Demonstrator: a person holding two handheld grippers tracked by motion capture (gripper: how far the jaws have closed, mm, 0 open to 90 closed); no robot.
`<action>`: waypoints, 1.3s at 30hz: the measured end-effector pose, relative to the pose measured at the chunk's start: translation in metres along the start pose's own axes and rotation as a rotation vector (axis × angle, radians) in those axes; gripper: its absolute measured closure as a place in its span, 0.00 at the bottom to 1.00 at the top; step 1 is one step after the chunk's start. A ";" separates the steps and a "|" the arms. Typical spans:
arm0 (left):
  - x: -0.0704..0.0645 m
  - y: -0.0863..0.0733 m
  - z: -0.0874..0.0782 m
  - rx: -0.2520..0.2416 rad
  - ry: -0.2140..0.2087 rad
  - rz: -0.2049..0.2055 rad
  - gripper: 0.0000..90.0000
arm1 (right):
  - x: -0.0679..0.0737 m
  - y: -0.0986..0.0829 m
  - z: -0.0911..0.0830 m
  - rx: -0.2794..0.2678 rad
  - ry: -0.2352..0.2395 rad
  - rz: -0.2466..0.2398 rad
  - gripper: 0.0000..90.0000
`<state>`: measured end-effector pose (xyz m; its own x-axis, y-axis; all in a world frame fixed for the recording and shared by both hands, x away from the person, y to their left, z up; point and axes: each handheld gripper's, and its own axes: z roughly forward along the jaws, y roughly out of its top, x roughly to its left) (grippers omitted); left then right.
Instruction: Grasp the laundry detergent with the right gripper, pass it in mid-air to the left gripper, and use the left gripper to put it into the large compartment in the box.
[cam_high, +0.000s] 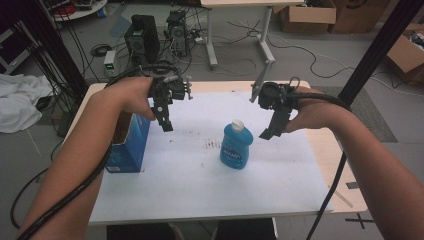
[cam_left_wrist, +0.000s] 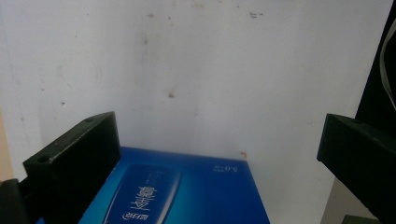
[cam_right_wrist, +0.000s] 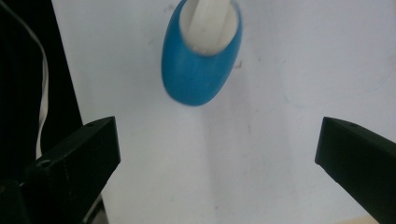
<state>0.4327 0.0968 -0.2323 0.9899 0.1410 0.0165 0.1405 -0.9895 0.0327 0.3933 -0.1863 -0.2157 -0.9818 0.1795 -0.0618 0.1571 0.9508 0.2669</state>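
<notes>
Right gripper (cam_high: 270, 131) hung wide open and empty just right of the blue bottle (cam_high: 236, 145), which stood upright mid-table, white cap (cam_high: 237, 124) up, long axis vertical; left gripper (cam_high: 166, 124) hovered spread by the open blue box (cam_high: 130, 145). Left gripper view: box (cam_left_wrist: 187, 191) below parted jaws. Right gripper view: bottle (cam_right_wrist: 198, 70) ahead, off-centre — best to centre it between the jaws, then squeeze the body low

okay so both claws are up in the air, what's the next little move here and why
Probably lower the right claw toward the upright blue plastic bottle with a white cap. Its jaws are wide open, empty, and hovering beside the cap, while the left claw hangs open above the open blue cardboard box, which looks like the destination.
</notes>
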 end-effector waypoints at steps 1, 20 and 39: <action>0.000 0.000 -0.001 0.001 0.002 -0.001 0.00 | -0.002 -0.002 -0.002 -0.036 -0.007 0.013 0.00; -0.007 0.001 -0.006 -0.018 0.012 0.015 0.00 | -0.017 -0.055 -0.008 -0.665 -0.232 0.365 0.00; -0.010 -0.003 -0.008 -0.018 0.018 0.010 0.00 | 0.022 -0.109 0.066 -0.749 -0.121 0.304 0.00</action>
<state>0.4221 0.0983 -0.2249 0.9907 0.1316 0.0348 0.1298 -0.9903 0.0503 0.3619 -0.2699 -0.3095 -0.8828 0.4691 0.0243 0.2591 0.4430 0.8583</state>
